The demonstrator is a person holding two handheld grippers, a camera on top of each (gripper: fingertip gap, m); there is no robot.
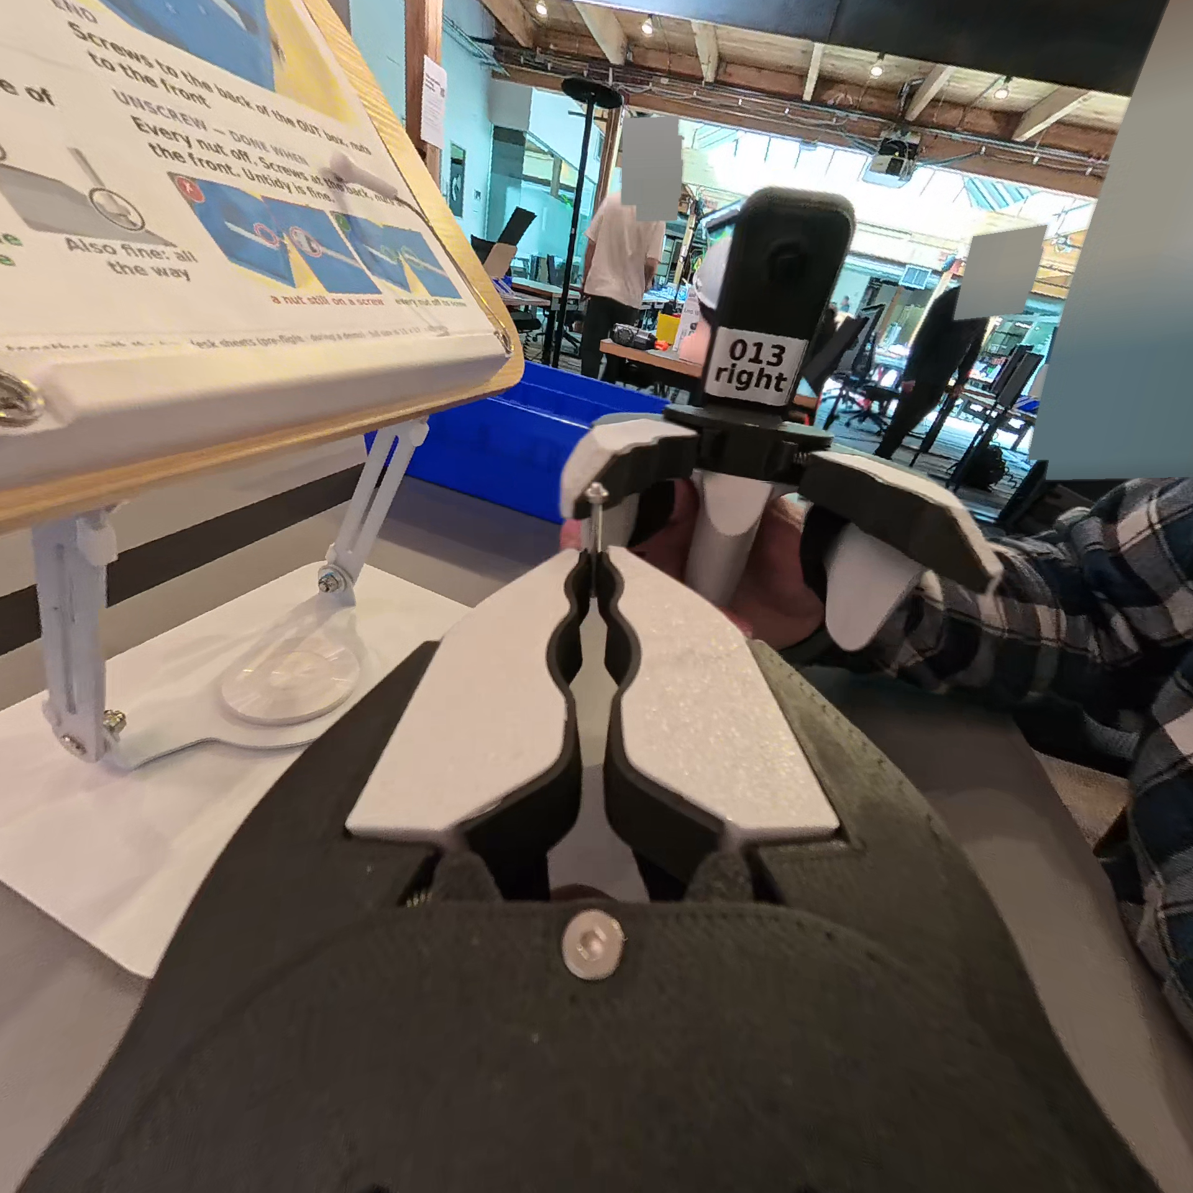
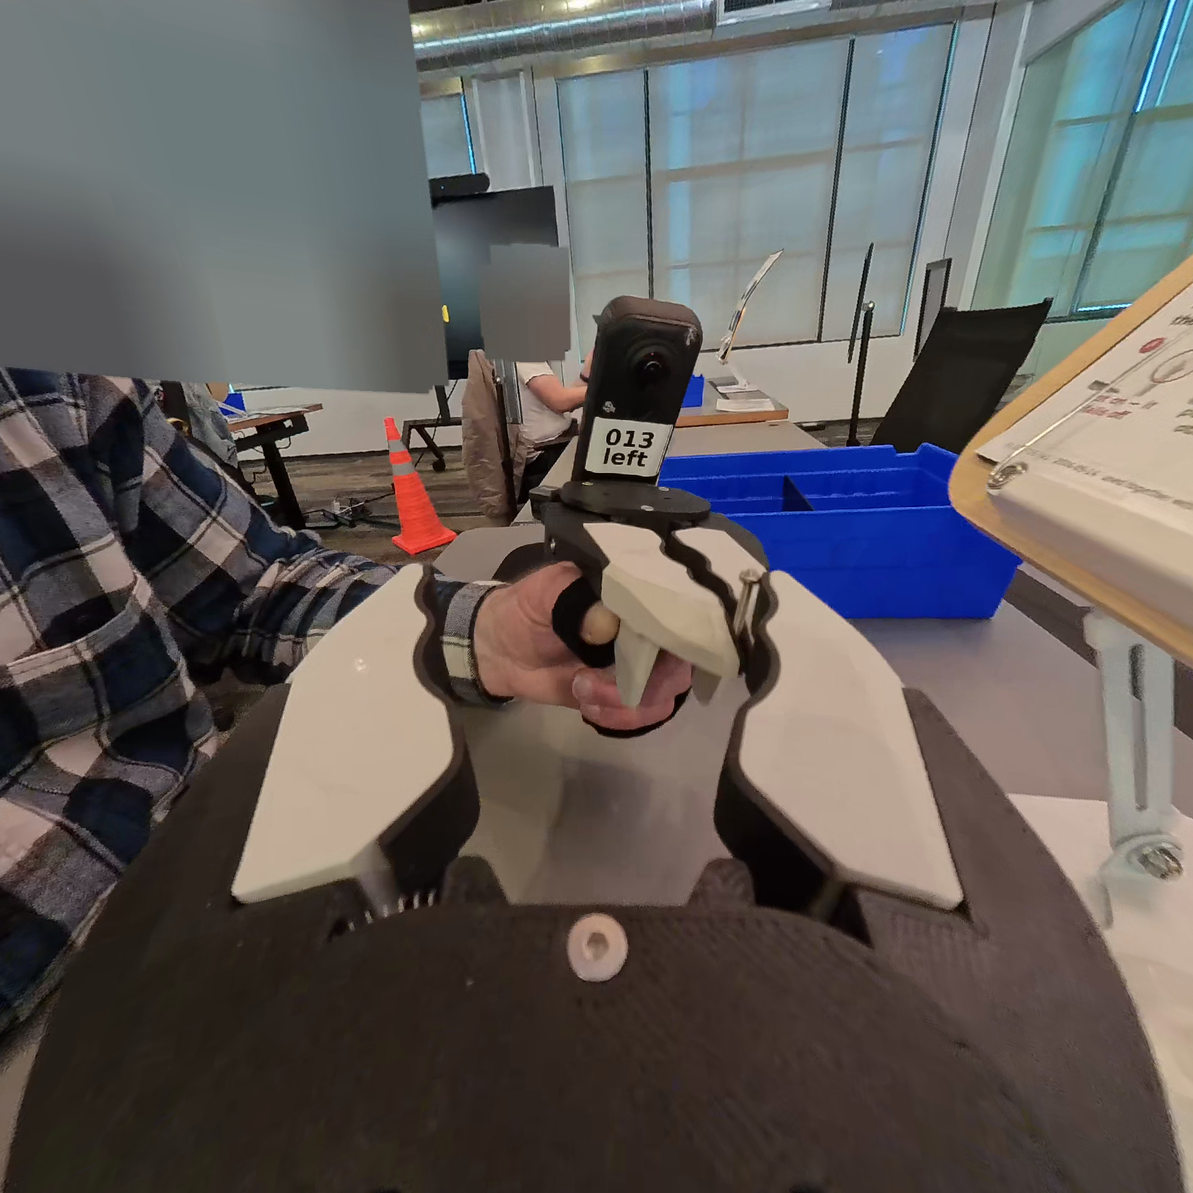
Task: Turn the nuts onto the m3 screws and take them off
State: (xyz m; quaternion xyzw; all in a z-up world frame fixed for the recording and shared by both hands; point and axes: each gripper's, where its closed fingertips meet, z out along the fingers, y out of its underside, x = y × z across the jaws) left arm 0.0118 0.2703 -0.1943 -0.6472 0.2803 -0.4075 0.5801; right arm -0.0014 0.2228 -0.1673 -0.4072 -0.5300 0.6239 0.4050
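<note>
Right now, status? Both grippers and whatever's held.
Left gripper shut on a metal screw, head up. Right gripper wide open, one finger right by the screw head. Blue bin behind; document stand close alongside.

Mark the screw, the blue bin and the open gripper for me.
screw [image 1: 598,516], left wrist view, on its shank above the closed fingertips.
blue bin [image 2: 871,555], right wrist view, on its front wall.
right gripper [image 1: 774,510], left wrist view, midway between its spread fingers.
</note>
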